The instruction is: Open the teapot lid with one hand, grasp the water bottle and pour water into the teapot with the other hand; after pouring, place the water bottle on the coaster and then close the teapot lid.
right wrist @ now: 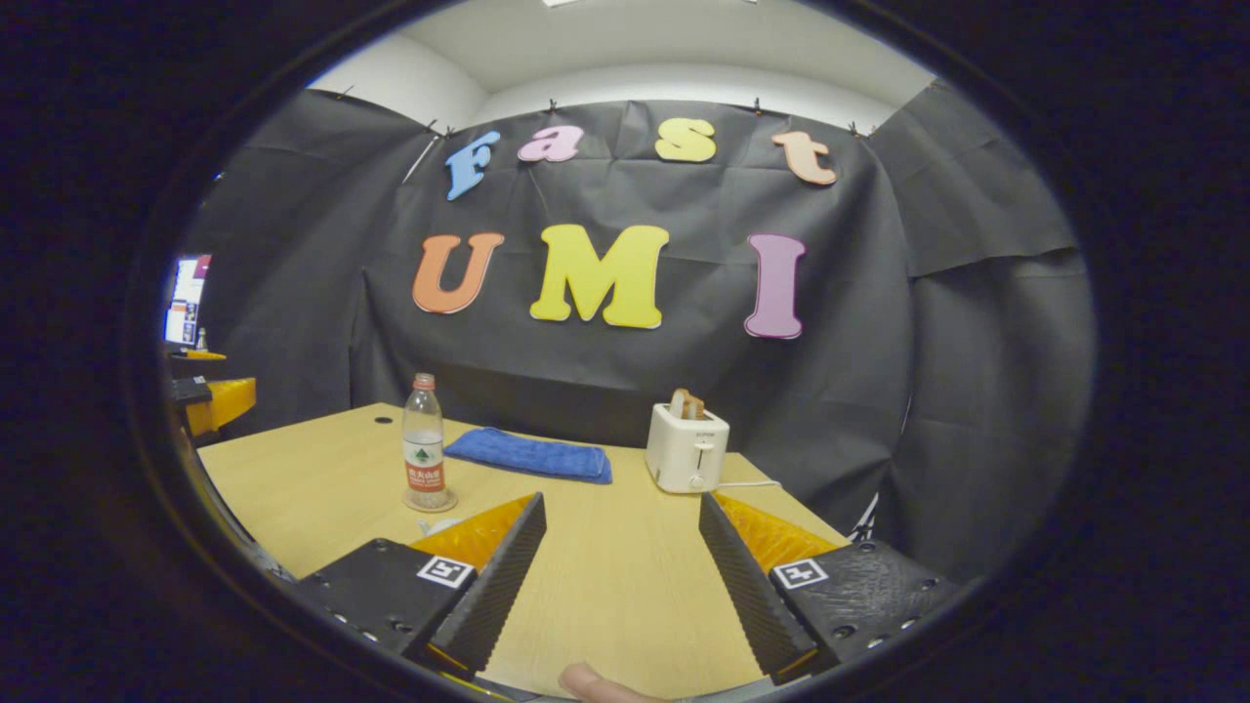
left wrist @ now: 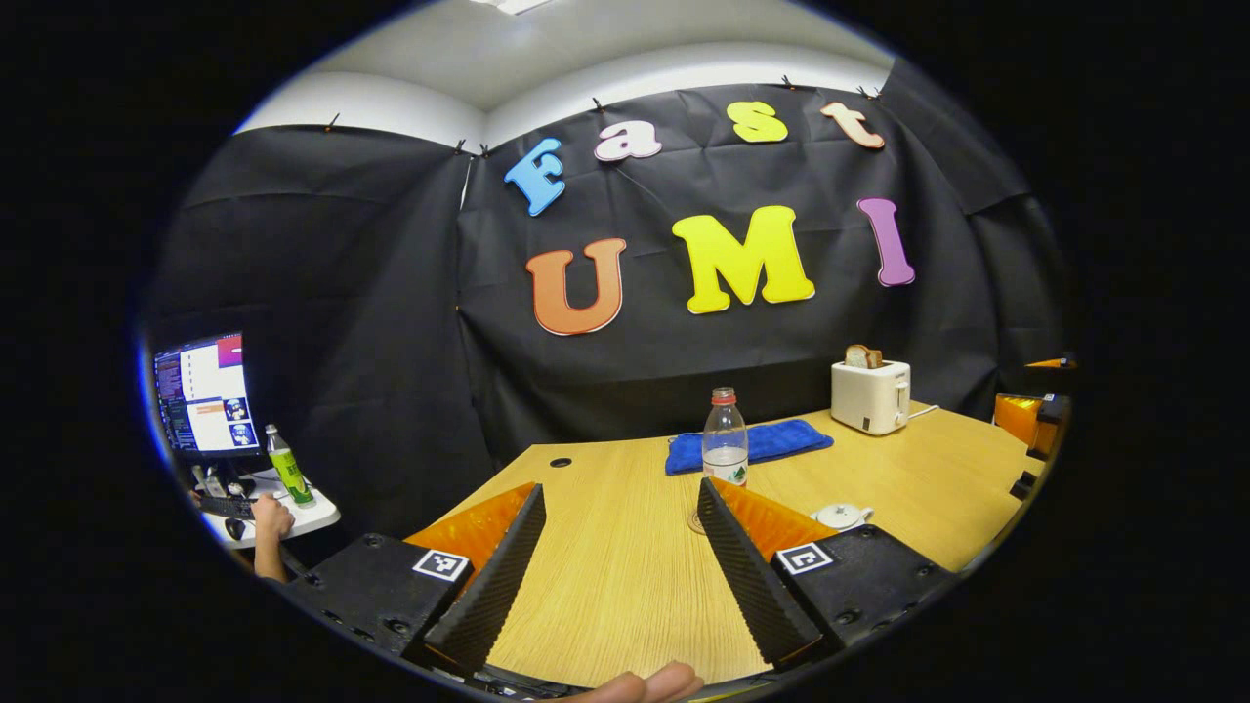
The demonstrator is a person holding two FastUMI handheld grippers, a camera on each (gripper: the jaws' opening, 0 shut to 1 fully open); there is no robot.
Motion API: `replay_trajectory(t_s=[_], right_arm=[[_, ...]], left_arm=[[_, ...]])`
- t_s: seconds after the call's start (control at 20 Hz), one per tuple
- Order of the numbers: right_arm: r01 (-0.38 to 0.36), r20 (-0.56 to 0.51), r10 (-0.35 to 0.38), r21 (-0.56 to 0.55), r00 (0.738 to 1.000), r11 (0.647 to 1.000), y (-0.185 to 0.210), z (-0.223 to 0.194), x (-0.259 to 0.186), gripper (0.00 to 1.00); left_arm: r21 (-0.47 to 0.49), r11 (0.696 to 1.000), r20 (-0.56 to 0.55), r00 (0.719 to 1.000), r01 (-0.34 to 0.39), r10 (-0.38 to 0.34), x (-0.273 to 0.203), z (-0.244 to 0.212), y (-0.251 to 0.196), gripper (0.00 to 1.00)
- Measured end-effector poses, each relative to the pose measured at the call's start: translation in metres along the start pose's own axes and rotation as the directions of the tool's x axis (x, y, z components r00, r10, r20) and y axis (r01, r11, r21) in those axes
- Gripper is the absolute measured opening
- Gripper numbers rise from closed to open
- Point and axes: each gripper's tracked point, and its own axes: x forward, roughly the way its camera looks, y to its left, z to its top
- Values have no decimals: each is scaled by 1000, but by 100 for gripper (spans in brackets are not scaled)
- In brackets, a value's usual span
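In the left gripper view, the left gripper [left wrist: 615,576] is held above the table [left wrist: 605,576] with its fingers spread wide; nothing is held between them. The bottle [left wrist: 726,437] stands upright ahead of the gripper, just beyond the tip of the right-hand finger [left wrist: 747,576]. The bottle's foot is hidden behind that finger, where a coaster [left wrist: 695,523] can be made out only as an edge. The teapot [left wrist: 842,516], lid on, is seen to the right of the same finger, partly hidden by the gripper body. A blue cloth [left wrist: 752,444] lies behind the bottle, and a toaster [left wrist: 870,394] with bread in its slot stands farther right.

In the right gripper view, the right gripper [right wrist: 622,576] is likewise held over the table [right wrist: 625,586], fingers spread apart and empty. The bottle [right wrist: 424,444] stands ahead and to the left, beyond the left-hand finger [right wrist: 498,576], clear of it, upright on the coaster [right wrist: 430,506]. The cloth [right wrist: 532,455] lies ahead between the fingers' lines, and the toaster [right wrist: 687,447] stands ahead, near the right-hand finger's line. A fingertip [right wrist: 591,683] is seen at the bottom edge.
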Motion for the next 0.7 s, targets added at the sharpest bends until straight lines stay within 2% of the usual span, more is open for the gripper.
replay_trajectory(t_s=[0.3, 0.7], right_arm=[[5, 18, -4, -8, 1000, 1000, -1, 4, -3, 95], [12, 1, -12, 0, 1000, 1000, -3, -3, 3, 97]], left_arm=[[-10, 1000, 49, 999, 2, -2, -2, 10, -4, 98], [-1, 999, 35, 999, 39, -39, 0, 3, -16, 98]])
